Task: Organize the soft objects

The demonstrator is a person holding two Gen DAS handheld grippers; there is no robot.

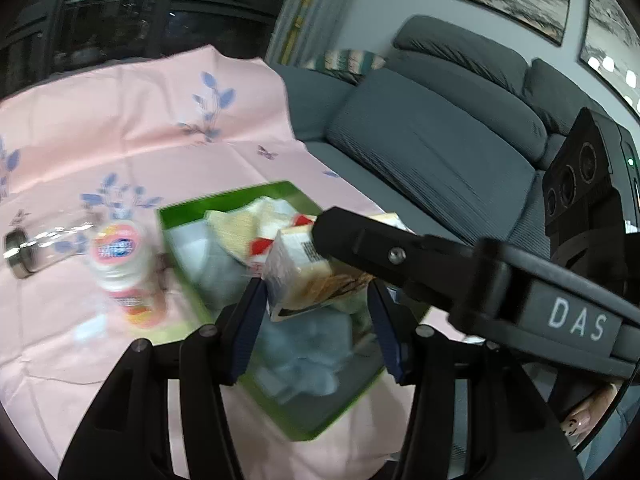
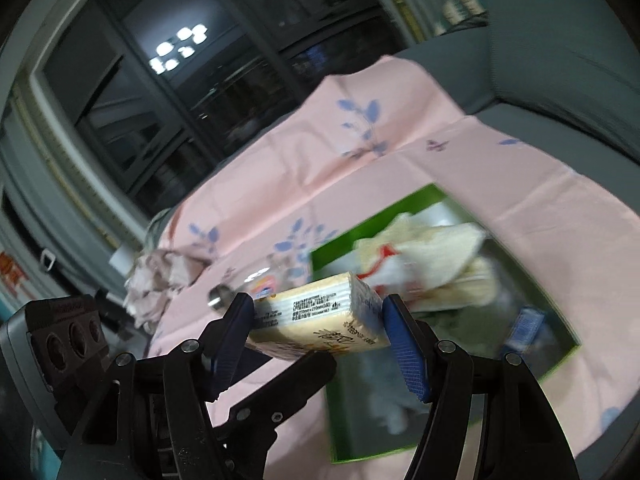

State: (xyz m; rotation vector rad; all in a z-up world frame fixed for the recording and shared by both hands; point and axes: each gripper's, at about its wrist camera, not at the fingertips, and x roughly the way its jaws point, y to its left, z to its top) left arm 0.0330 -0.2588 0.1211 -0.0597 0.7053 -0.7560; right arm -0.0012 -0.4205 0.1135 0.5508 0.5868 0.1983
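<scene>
A cream tissue pack (image 1: 304,276) hangs above an open green box (image 1: 188,216) and is gripped from two sides. My left gripper (image 1: 315,292) is shut on it, its blue pads pressing the pack's sides. In the right wrist view my right gripper (image 2: 318,308) is also shut on the tissue pack (image 2: 320,316) across its length. One right finger (image 1: 360,240) reaches in from the right in the left wrist view. The green box (image 2: 340,248) holds a cream cloth with red trim (image 2: 432,256), a pale blue soft item (image 1: 312,344) and a small blue packet (image 2: 524,328).
A pink floral cloth (image 1: 120,128) covers the table. Left of the box stand a pink-and-white bottle (image 1: 124,264) and a glass jar (image 1: 36,248) lying on its side. A crumpled pinkish cloth (image 2: 160,276) lies at the table's far edge. A grey sofa (image 1: 432,140) runs behind.
</scene>
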